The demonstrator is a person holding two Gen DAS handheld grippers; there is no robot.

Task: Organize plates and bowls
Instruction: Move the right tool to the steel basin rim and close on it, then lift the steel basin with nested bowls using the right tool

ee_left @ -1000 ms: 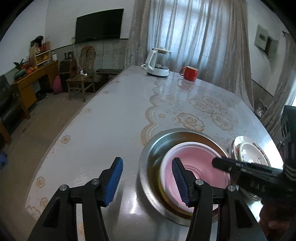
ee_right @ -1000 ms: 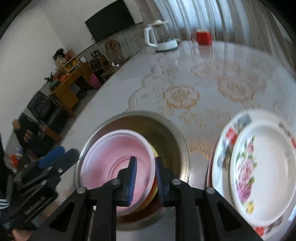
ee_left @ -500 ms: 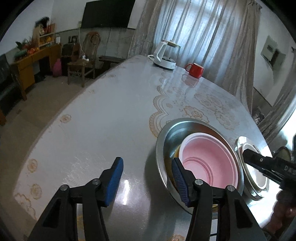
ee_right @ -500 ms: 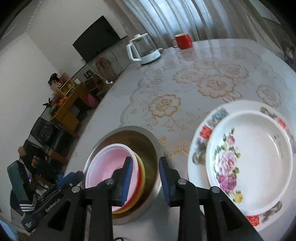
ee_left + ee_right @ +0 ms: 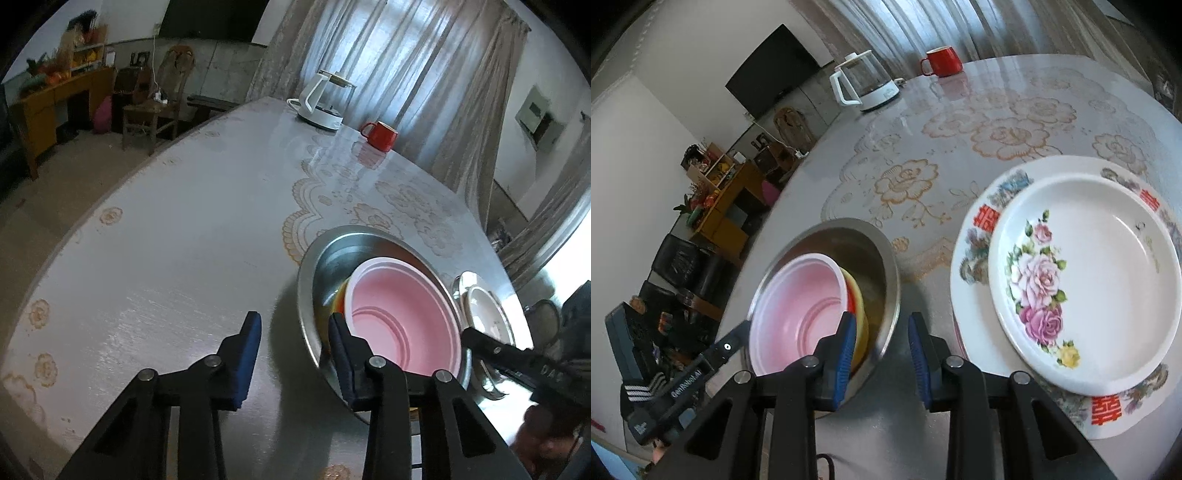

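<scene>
Hand-held grippers straddle the steel bowl's rim from both sides.

Left hand-held gripper is closing, its jaws astride the near rim of the steel bowl, pads not yet pressing. Right hand-held gripper is spread across the opposite rim. Inside the steel bowl sits a pink bowl; beside it on the tabletop, floral plates are stacked.

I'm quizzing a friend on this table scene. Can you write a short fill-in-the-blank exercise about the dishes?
1. The pink bowl sits inside a larger ____ bowl.
2. The rose-patterned dish rests on a bigger ____.
3. Beside the white kettle at the table's far end stands a ____ mug.

Missing words: metal; plate; red
</scene>
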